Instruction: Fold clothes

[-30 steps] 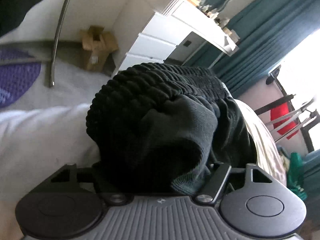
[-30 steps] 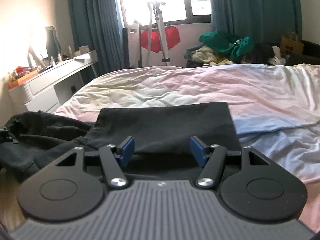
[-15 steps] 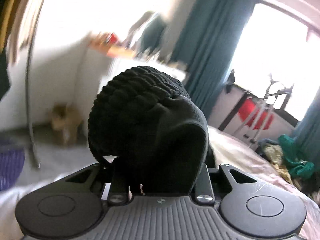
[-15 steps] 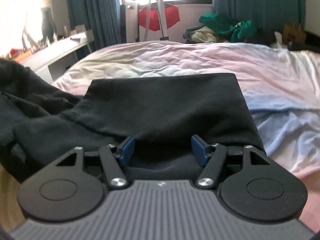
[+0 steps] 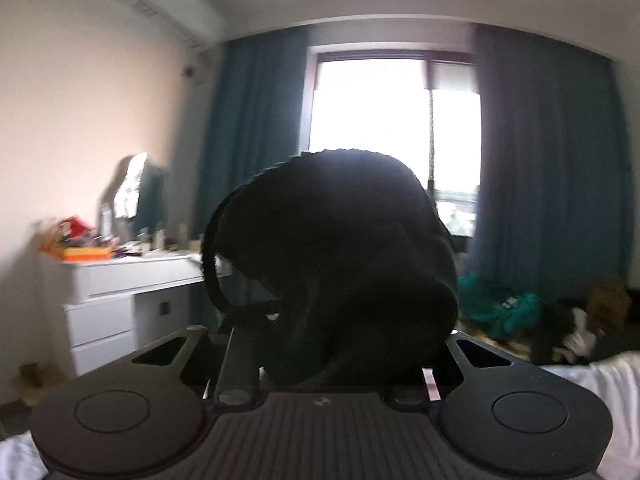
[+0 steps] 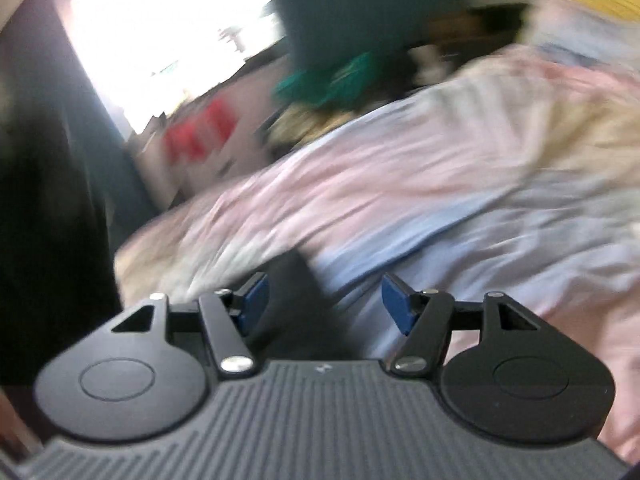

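A black garment point(image 5: 332, 264) with a ribbed waistband is bunched in my left gripper point(image 5: 332, 364), which is shut on it and holds it high, level with the window. The cloth hides the fingertips. In the blurred right wrist view my right gripper point(image 6: 324, 300) is open and empty, its blue pads point(image 6: 394, 306) apart, tilted over the bed. A dark strip of the garment point(image 6: 304, 292) shows between the fingers, and more of it hangs at the left point(image 6: 48, 240).
The bed has a pink and pale blue sheet point(image 6: 460, 200). A white dresser point(image 5: 120, 296) with clutter stands at the left. Teal curtains point(image 5: 540, 180) frame a bright window point(image 5: 392, 120). A pile of green and other clothes point(image 5: 504, 312) lies at the far right.
My left gripper has lifted the black garment from the bed edge up to window height. My right gripper has swung and tilted; the folded black cloth no longer fills its view.
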`<state>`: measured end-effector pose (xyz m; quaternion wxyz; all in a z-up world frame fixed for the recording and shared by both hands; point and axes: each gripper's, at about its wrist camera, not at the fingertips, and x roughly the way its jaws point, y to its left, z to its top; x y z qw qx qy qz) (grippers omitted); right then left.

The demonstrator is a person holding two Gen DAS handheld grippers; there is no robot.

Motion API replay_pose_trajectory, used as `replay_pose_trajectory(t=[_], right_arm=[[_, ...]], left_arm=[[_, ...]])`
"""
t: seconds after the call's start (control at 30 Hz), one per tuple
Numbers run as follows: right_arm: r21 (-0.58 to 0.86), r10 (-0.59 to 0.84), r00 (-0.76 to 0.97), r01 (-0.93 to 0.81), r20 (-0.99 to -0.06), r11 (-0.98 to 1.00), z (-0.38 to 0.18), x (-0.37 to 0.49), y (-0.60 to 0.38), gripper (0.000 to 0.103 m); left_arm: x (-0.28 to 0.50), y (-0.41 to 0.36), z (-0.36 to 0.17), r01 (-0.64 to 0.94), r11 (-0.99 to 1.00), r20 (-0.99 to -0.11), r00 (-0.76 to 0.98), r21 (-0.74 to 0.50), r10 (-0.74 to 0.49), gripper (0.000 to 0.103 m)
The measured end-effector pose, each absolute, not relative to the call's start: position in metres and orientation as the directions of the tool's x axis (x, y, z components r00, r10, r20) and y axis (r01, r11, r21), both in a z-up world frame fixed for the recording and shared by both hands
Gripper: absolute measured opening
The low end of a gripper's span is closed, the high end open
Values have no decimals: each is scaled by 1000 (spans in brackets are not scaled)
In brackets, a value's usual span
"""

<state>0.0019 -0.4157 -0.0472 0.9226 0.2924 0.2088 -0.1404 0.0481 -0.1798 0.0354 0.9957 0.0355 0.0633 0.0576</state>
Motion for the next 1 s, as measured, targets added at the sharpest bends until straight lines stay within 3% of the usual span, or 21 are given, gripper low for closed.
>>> replay_pose_trajectory(t=[0.2,0.4,0.5,0.53,0.57,0.77,0.87,1.0], right_arm=[[644,-203,885,447,-419,621,-54,-19,-479,66],[698,-124,908,389,-400,601,-67,-6,-488,67],[747,-63,921,351,-386,564,-73,2,-493,67],[761,-44,925,337,-377,555,-74,4,-493,67],[771,-25,929,321,-369,550,-75,5,-493,67],[808,77,933,260,-350,528,-74,9,-484,68],[811,116,923,256,-367,525,-74,11,-475,83],[797,141,911,254,-388,548,-70,14,-458,87]], left_arm=[[50,-277,-34,10,956,-146,989,294,35,27],[52,-365,-98,133,866,-191,981,482,-44,32],[53,-354,-97,205,838,-236,967,507,-94,52],[53,-350,-97,229,827,-251,962,514,-110,69],[53,-346,-96,252,816,-266,956,521,-125,79],[53,-295,-80,386,753,-352,911,532,-218,92],[51,-262,-69,418,723,-373,897,550,-235,97],[20,-231,-73,404,688,-357,908,603,-220,98]])
